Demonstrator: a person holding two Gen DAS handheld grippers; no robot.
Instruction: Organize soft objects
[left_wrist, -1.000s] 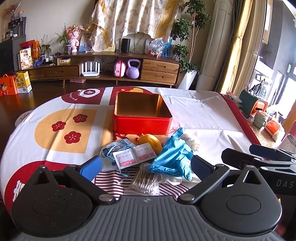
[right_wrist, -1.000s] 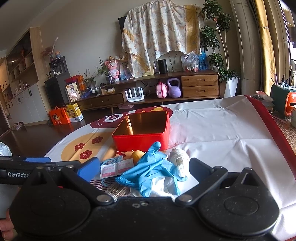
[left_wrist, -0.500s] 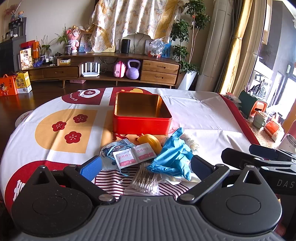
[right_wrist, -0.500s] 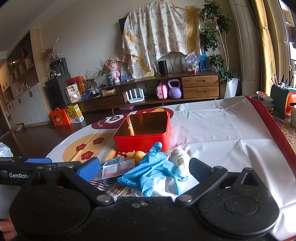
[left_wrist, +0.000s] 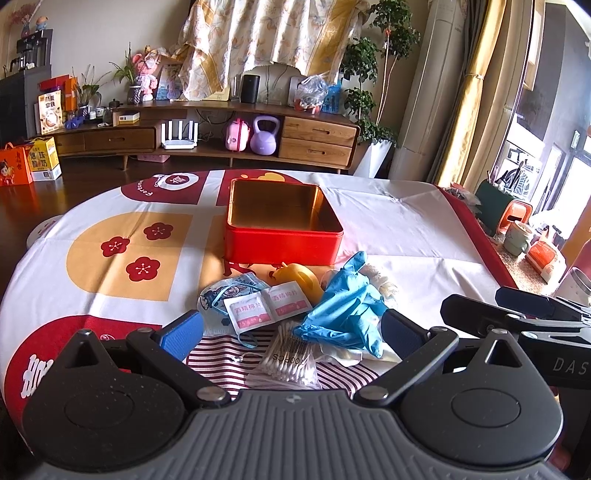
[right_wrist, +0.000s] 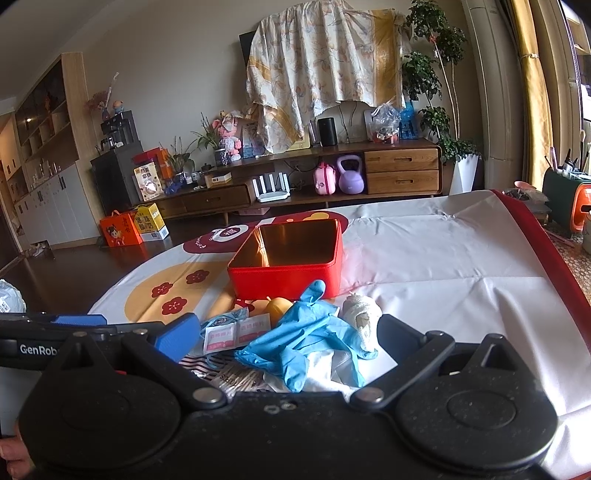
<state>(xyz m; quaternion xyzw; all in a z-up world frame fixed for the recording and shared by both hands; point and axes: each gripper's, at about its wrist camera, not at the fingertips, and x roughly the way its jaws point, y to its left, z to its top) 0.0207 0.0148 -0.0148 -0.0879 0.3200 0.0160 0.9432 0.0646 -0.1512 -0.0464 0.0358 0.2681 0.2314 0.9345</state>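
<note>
Blue glove (left_wrist: 345, 308) beside red tin (left_wrist: 282, 242) (empty)

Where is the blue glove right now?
In both views the blue glove lies on the table in the pile's right part, in front of the red tin, beside the yellow item.

The red box (left_wrist: 282, 242) looks like glossy painted metal with a shiny gold inside. The blue glove (left_wrist: 345, 312) is thin, smooth rubbery film, crumpled. The tablecloth (left_wrist: 406, 225) is smooth creased cloth; the far cabinet (left_wrist: 317, 138) is matt wood.
</note>
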